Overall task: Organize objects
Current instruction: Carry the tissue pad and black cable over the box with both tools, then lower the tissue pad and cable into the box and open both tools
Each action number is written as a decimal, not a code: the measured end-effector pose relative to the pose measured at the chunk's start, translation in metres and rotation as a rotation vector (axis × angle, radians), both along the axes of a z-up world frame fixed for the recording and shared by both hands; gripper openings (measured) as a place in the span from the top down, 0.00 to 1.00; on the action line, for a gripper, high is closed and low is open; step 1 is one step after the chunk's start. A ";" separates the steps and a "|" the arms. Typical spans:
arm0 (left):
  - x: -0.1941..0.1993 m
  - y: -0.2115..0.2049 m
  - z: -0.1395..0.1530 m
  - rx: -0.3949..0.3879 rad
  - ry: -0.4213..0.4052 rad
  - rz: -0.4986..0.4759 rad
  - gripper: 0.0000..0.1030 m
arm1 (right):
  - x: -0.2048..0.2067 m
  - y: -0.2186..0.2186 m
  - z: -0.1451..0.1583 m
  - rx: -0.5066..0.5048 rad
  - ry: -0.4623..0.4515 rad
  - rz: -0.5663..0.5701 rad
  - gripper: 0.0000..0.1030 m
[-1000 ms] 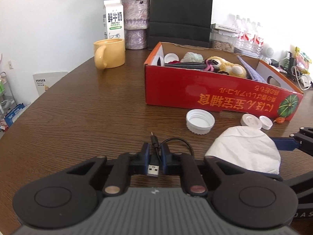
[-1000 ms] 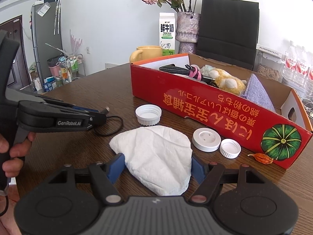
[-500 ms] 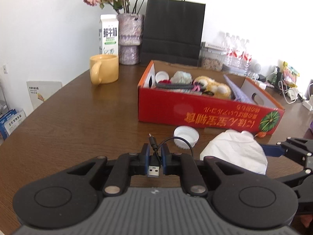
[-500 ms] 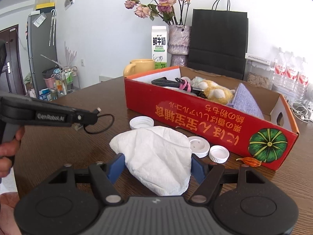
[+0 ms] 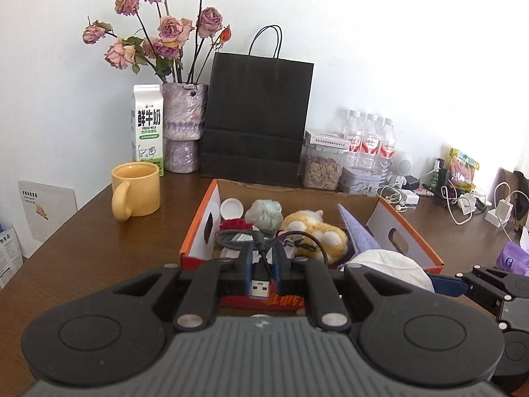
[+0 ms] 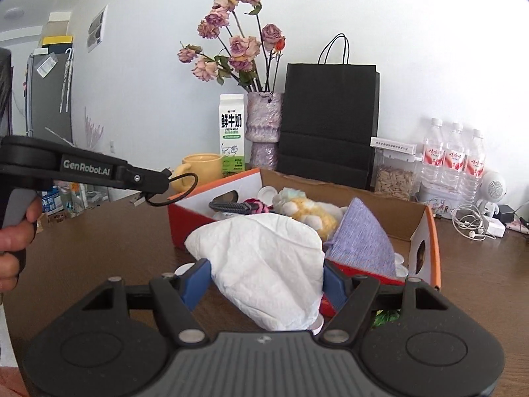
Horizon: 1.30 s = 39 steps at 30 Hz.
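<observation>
Left gripper (image 5: pixel 263 261) is pinched tight on the black USB cable (image 5: pixel 259 285), plug at six o'clock, held over the red cardboard box (image 5: pixel 401 231). Right gripper (image 6: pixel 264 279), jaws wide, clamps the white crumpled tissue (image 6: pixel 264 261) at the box's near edge.

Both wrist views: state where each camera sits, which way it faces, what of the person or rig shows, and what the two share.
Left wrist view: sits on the left gripper, looking along its fingers over the red box toward the wall; shows its own jaws shut on a USB cable and the right gripper at right.
Right wrist view: sits on the right gripper, facing the same box; its pads grip a white tissue; the left gripper and a hand show at left.
Shared: box, tissue, cable, yellow mug, milk carton, black bag.
</observation>
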State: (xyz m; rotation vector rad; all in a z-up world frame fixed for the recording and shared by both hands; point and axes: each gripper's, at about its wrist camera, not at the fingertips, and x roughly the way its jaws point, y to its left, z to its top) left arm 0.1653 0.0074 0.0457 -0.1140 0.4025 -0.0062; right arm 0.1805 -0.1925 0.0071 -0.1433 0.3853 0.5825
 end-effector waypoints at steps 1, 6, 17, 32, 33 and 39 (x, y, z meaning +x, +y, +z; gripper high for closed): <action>0.006 -0.002 0.002 -0.005 -0.004 -0.005 0.87 | 0.004 -0.002 0.002 0.004 -0.007 -0.008 0.32; 0.035 -0.011 0.007 -0.019 -0.011 -0.024 0.87 | 0.031 -0.009 0.011 0.021 -0.024 -0.058 0.32; 0.103 -0.018 0.000 -0.023 0.006 -0.029 0.87 | 0.105 -0.017 0.019 0.055 -0.018 -0.148 0.31; 0.148 -0.014 -0.026 0.026 0.056 -0.026 0.56 | 0.138 -0.028 -0.009 0.075 0.014 -0.243 0.08; 0.147 -0.014 -0.027 0.026 0.052 -0.015 0.38 | 0.137 -0.029 -0.010 0.073 0.009 -0.254 0.03; 0.137 -0.018 -0.023 0.050 -0.023 0.025 0.00 | 0.130 -0.032 -0.009 0.090 -0.020 -0.265 0.01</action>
